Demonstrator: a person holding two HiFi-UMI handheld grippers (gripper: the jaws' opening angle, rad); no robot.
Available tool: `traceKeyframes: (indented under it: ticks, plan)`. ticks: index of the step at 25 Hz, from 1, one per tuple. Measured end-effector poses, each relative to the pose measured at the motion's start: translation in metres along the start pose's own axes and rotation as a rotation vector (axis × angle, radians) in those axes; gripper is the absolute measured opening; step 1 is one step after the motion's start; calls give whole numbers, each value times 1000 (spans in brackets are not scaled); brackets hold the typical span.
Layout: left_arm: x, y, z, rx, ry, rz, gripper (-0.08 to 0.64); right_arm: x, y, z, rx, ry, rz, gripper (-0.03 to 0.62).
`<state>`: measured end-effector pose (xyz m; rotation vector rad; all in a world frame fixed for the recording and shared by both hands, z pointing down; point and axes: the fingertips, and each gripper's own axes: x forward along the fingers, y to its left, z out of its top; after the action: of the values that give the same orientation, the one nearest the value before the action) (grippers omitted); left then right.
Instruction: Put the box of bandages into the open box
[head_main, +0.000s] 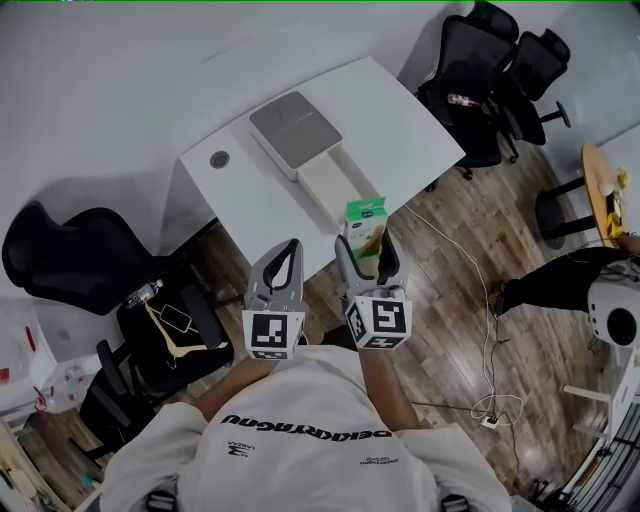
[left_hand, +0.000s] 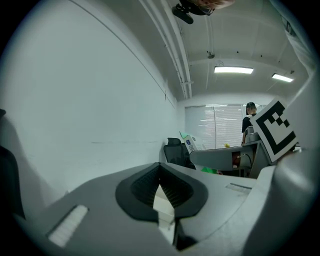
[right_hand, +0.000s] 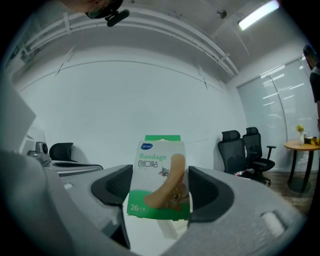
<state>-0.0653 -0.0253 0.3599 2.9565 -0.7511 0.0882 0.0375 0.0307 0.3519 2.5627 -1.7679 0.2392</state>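
White office table (head_main: 410, 130), centre of head view; wood floor and black chairs around.

Item: small green-and-white cardboard bandage box (right_hand: 160, 180), upright, printed face to the camera, tan plaster pictured on it. It sits lower centre of the right gripper view, clamped at its sides by the right gripper (right_hand: 160, 190), probably for carrying.

Destination: white open box with grey lid (head_main: 335, 185), just above it in the head view.

Left gripper (left_hand: 160, 186): jaw tips together, nothing held, apparently idle alongside.

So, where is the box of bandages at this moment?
In the head view, the box of bandages stands upright, held in the right hand-held gripper, just short of the open box.
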Motion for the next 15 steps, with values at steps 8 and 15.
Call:
traceKeyframes:
  ticks: [8, 15]
  plan:
    - [29, 5, -1, 7, 0, 35, 1, 31, -18, -3, 11, 4, 29, 347]
    - [68, -4, -4, 11, 6, 122, 2, 63, -52, -5, 17, 19, 109, 347]
